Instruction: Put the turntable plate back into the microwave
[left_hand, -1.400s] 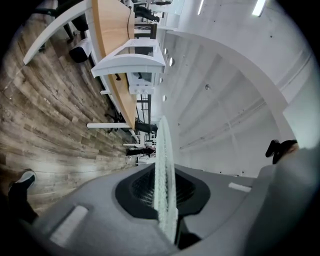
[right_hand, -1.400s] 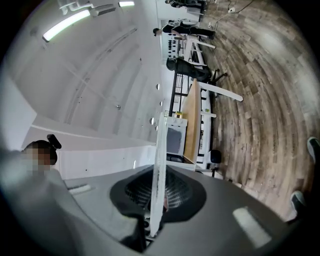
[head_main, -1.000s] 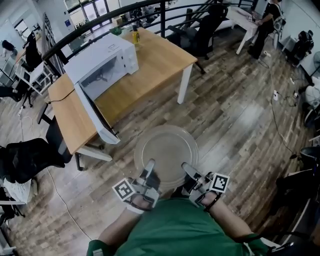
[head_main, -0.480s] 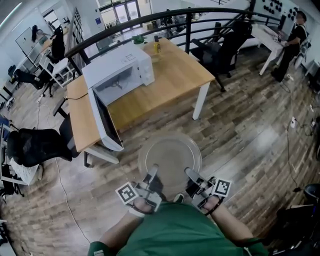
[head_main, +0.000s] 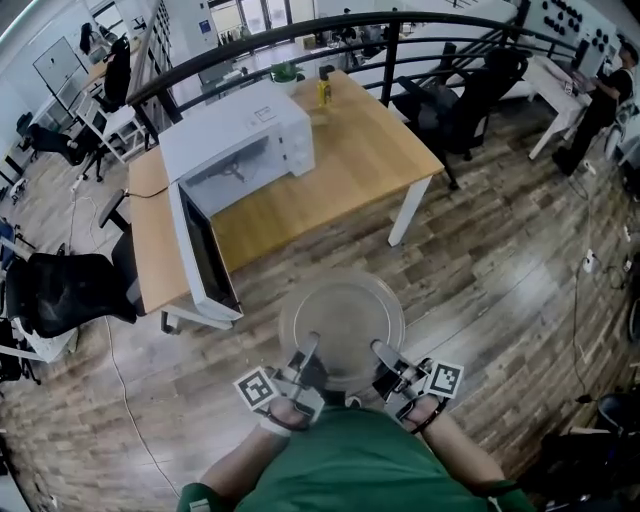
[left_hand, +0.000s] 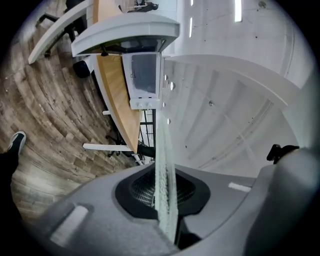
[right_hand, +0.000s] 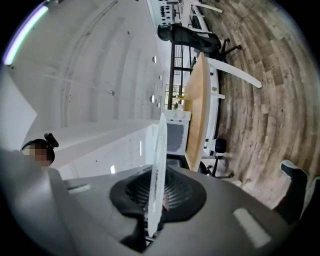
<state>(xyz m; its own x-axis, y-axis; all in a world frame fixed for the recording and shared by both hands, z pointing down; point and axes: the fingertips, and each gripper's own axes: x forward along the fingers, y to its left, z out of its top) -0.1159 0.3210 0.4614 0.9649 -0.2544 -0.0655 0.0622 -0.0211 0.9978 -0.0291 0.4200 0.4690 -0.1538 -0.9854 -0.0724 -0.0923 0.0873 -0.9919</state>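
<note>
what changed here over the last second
The person has carried the glass plate nearer the table and the microwave, which now look larger and lower in the head view. Nothing was taken or let go: the left gripper and right gripper stay shut on the plate's near rim. The microwave door stays open.

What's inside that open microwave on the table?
The microwave cavity shows a pale floor with a small dark fitting at the middle and no plate; the glass turntable plate is outside it. The microwave's top hides the cavity's upper part.
</note>
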